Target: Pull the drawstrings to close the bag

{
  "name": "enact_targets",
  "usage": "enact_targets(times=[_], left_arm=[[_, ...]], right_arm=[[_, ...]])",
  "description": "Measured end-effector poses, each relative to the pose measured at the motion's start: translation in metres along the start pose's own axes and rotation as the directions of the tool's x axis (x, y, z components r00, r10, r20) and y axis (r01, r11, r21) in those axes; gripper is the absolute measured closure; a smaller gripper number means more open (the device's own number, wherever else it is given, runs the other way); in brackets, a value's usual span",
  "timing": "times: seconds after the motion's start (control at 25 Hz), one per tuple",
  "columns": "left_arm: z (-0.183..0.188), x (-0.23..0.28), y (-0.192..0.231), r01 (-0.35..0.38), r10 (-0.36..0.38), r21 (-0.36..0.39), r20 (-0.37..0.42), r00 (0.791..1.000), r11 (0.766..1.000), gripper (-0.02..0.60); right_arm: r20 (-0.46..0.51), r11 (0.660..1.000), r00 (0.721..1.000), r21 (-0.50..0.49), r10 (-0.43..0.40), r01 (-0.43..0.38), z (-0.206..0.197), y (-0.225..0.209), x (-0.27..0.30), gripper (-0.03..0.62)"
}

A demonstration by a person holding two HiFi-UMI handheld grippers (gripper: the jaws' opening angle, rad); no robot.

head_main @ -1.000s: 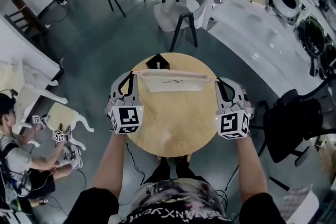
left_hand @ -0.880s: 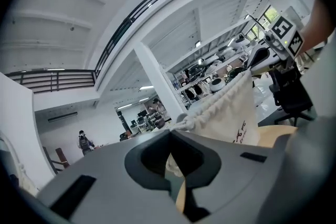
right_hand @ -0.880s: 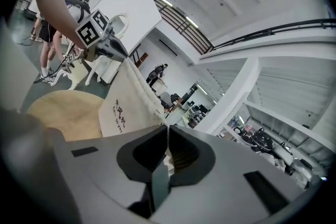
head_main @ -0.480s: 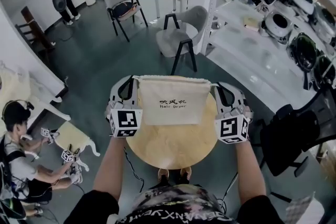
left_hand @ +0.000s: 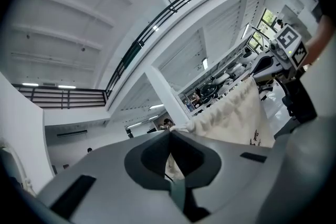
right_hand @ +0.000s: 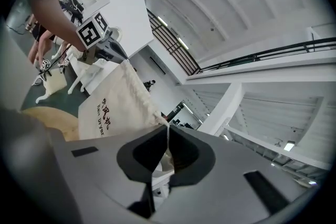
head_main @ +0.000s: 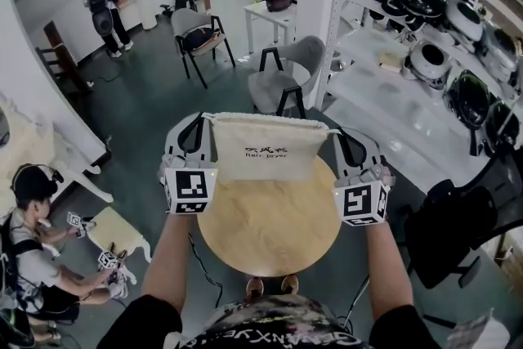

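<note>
Between and below your left tongs (head_main: 203, 120) and right tongs (head_main: 333, 132) lies a round wooden table (head_main: 270, 237), with a grey chair (head_main: 282, 86) beyond them, white shelves (head_main: 392, 106) off right of the right pair, and a seated person (head_main: 33, 257) off left of the left pair.

The person is wearing a dark short-sleeved shirt (head_main: 270, 321) with pale lettering. The left gripper (head_main: 203, 123) and right gripper (head_main: 337, 135) are showing grey shells, each bearing a white cube with black square markers.
</note>
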State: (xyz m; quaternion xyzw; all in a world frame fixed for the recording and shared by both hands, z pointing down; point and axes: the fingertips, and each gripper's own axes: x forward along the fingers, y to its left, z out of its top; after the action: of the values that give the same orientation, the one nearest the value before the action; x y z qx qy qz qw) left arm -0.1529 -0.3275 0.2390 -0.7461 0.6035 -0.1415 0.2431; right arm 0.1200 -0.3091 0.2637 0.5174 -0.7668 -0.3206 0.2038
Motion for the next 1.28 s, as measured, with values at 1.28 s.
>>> enact_targets(times=[1.28], left_arm=[[0.014,-0.004,0.023,-0.062,0.081,-0.207,0.087,0.993,0.976,0.565]], right_arm=[[0.007,0.957,0.994,0.272,-0.109,0.103,0.014,-0.038,-0.012,0.583]])
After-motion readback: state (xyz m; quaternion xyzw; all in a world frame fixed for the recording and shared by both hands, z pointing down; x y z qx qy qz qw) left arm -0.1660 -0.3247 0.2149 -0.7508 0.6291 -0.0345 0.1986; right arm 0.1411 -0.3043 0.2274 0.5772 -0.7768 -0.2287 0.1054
